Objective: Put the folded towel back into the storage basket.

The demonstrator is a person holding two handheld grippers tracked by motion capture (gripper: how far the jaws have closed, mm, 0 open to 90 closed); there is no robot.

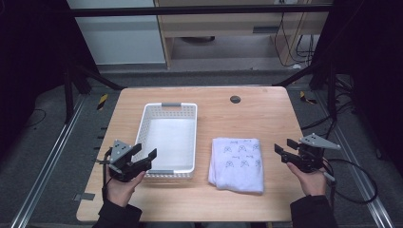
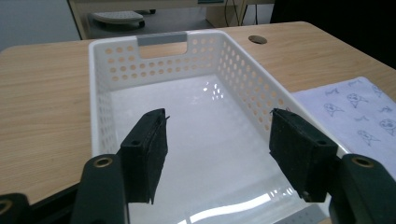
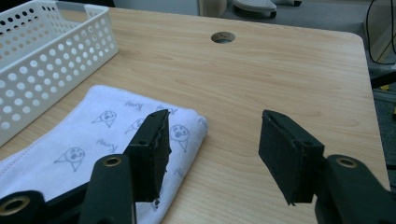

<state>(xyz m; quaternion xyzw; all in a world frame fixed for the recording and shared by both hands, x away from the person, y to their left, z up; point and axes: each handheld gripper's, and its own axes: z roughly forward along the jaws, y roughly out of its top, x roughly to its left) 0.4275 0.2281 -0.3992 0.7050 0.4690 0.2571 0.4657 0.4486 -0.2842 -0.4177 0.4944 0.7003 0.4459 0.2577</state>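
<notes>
The folded towel point(image 1: 237, 164) lay flat on the desk point(image 1: 256, 114) just right of the empty white basket point(image 1: 169, 136), handy for loading, while the left gripper point(image 1: 144, 152) at the basket's near-left corner and the right gripper point(image 1: 283, 147) beside the towel's right edge both stood spread, pinching nothing

The basket point(image 2: 154, 60) looks like white plastic, its perforated walls smooth and its floor glossy with reflections. The towel point(image 1: 237, 164) is soft, matt pale cloth with small printed figures. The table point(image 3: 280, 70) shows matt light wood grain.
</notes>
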